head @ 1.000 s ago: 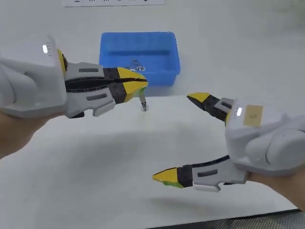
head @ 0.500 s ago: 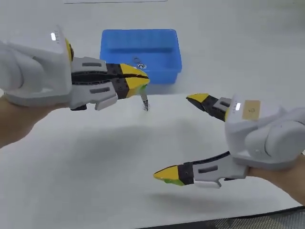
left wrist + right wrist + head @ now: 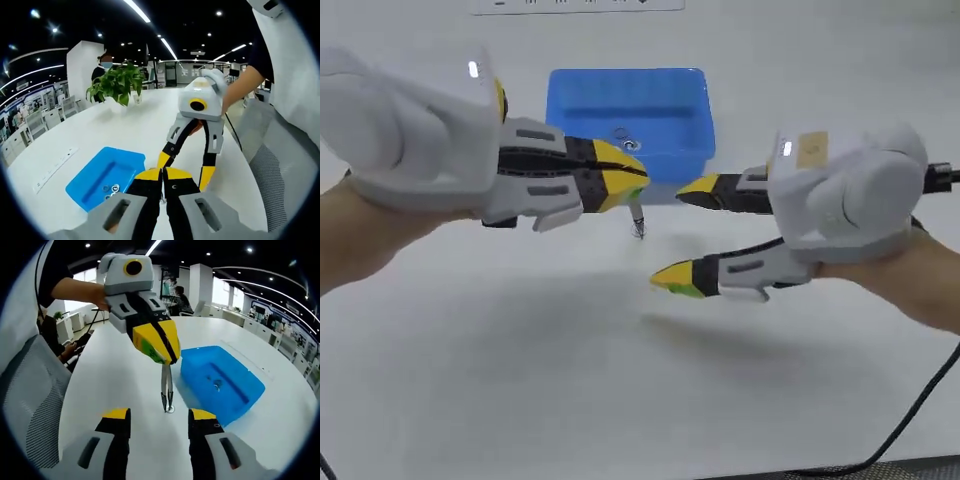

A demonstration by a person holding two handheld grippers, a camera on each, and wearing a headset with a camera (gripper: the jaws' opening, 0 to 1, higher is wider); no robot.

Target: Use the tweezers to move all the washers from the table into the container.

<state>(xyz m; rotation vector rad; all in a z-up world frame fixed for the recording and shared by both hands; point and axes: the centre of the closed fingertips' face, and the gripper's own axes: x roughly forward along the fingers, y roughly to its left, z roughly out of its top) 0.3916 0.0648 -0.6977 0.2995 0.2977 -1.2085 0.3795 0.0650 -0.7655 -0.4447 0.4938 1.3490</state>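
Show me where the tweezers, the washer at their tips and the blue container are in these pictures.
tweezers [image 3: 166, 382]: right gripper view, middle of the thin arms.
washer [image 3: 170, 409]: right gripper view, the ring at the tips.
blue container [image 3: 680, 160]: head view, its front wall.

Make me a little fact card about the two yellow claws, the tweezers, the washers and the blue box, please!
left gripper: yellow-tipped, shut on the thin metal tweezers, which point down
right gripper: yellow-tipped, open, holding nothing
blue plastic container: rectangular, holds a few metal washers
loose washer: small metal ring at the tweezers' tips, outside the container
surface: white table
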